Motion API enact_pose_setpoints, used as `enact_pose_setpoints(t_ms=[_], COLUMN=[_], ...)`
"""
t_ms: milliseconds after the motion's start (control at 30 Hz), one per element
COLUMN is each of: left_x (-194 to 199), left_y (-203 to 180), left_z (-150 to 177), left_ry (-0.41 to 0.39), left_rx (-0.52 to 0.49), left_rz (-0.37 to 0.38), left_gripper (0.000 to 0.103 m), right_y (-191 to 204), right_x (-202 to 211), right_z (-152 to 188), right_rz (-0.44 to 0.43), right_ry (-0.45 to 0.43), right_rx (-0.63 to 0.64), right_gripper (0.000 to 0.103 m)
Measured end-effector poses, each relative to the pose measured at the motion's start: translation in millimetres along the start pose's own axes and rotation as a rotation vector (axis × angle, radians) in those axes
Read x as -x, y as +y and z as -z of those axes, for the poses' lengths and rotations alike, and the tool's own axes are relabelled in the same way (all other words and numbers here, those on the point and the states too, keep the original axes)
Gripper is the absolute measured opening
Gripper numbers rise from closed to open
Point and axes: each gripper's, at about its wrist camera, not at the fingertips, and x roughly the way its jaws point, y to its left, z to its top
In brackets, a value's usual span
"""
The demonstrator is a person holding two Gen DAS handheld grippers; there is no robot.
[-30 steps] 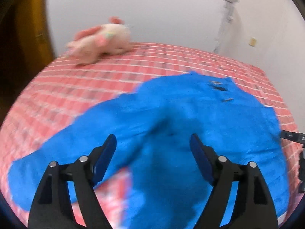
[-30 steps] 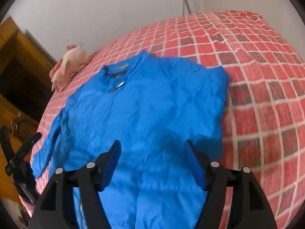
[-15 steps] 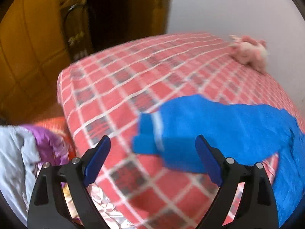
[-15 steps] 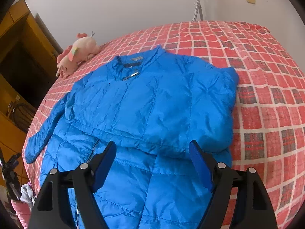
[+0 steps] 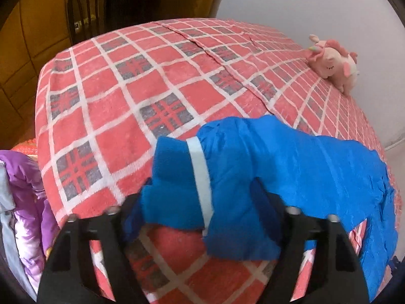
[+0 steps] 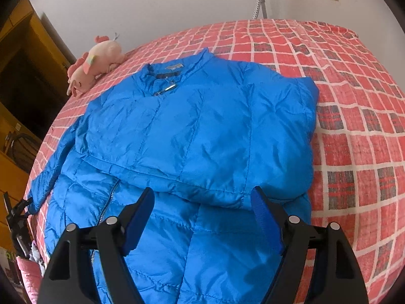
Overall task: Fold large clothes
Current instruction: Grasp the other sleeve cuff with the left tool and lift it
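A bright blue puffer jacket (image 6: 197,131) lies front-up on the red checked bed (image 6: 354,126), with its right side folded in over the body. Its other sleeve (image 5: 291,167) stretches toward the bed's corner. The fleece cuff (image 5: 174,177) with a pale band lies between the jaws of my left gripper (image 5: 200,215). Those jaws are closing on the cuff, and a firm pinch does not show. My right gripper (image 6: 202,217) hovers open over the jacket's lower front beside the zip, with nothing between its pads.
A pink plush toy (image 5: 334,63) lies near the wall at the head of the bed (image 5: 126,101). Purple and white clothes (image 5: 22,202) are piled beside the bed's corner. A dark chair (image 5: 86,5) and a yellow wardrobe stand beyond it.
The left gripper swung from over the jacket's body out to the sleeve end, dropped onto the cuff, and its jaws narrowed. The right gripper stayed in place and opened slightly.
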Motion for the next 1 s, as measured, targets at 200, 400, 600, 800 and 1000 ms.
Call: enact_pose_setpoints(t_ms=[200,400,600,800,1000], left_x=[13.7,62.5,120.0,149.8,146.0], left_y=[-14.0,-41.9,-122.3,-232.4,-330.6], left_z=[2.4,1.6,11.0,35.6,74.4], left_ry=[-0.03,-0.15,-0.242,-0.259,-0.21], left_rx=[0.018,-0.004,-0.161,-0.368,-0.545], left_rz=[0.047,0.129,0.281,0.452,0.55], left_gripper=[0.026,0.024,0.024,0.024,0.024], right_y=[-0.5,-3.2,-2.1,-1.9,-3.6], right_x=[0.5,4.5,8.6,12.6,10.4], right_z=[0.2,-0.6,0.2,0.6,1.1], right_rz=[-0.006,-0.009,-0.014,-0.014,0.001], right_ry=[-0.001,-0.01,-0.016,-0.027,-0.026], right_rx=[-0.008,-0.014,-0.004,0.001,0.002], right_gripper=[0.079,0.079,0.079,0.079,0.079])
